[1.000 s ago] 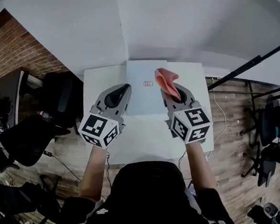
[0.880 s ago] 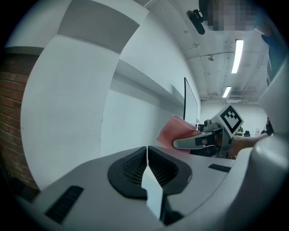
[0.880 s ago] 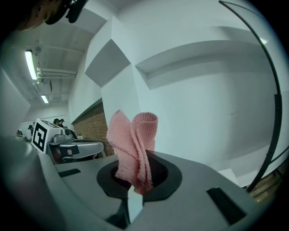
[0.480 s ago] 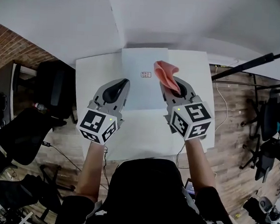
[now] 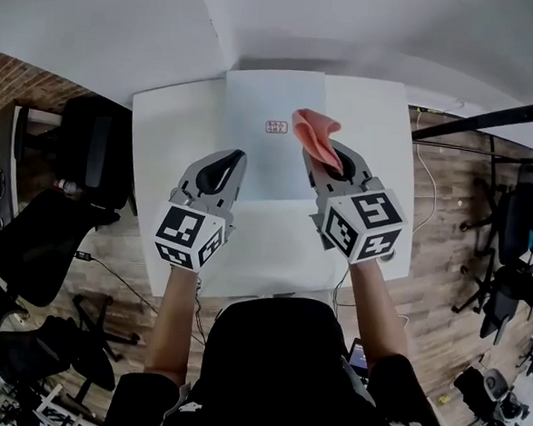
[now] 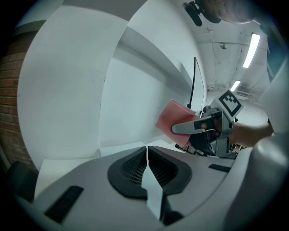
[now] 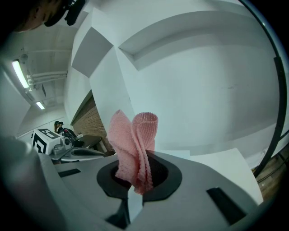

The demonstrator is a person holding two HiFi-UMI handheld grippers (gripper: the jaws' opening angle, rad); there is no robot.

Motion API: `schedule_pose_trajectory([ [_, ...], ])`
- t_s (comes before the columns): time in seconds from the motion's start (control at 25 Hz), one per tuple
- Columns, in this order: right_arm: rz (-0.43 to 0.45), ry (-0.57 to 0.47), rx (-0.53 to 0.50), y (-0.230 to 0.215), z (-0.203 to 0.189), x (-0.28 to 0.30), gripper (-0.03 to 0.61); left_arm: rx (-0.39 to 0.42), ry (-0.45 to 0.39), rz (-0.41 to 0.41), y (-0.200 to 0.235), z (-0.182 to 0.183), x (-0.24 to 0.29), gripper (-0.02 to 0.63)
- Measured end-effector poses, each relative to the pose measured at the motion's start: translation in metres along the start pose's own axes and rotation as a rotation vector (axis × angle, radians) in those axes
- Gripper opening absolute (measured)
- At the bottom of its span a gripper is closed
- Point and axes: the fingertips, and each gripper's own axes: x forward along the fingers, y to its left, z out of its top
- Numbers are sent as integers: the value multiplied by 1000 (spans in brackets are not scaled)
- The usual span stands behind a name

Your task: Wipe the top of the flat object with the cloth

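A flat pale grey sheet (image 5: 269,153) with a small red label (image 5: 275,126) lies at the far middle of the white table (image 5: 171,146). My right gripper (image 5: 321,162) hovers over the sheet's right edge, shut on a pink cloth (image 5: 314,138) that sticks up in folds from its jaws. In the right gripper view the cloth (image 7: 135,140) rises out of the right gripper (image 7: 133,181). My left gripper (image 5: 235,159) is shut and empty over the sheet's near left corner. In the left gripper view its jaws (image 6: 147,151) meet, and the cloth (image 6: 171,120) shows beyond them.
Black office chairs stand on the wood floor at the left (image 5: 42,237) and right (image 5: 520,234). A black pole (image 5: 492,116) slants past the table's far right corner. White walls rise behind the table; a brick wall (image 5: 12,80) is at the left.
Both grippers have sunk toward the table, side by side. The pink cloth has stayed in the right gripper, and the left has stayed shut and empty.
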Motion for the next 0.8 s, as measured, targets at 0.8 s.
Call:
schedule_pose_trajectory([
  [0.8, 7, 105, 62, -33, -54, 27, 44, 29, 211, -52, 9, -76, 53, 138],
])
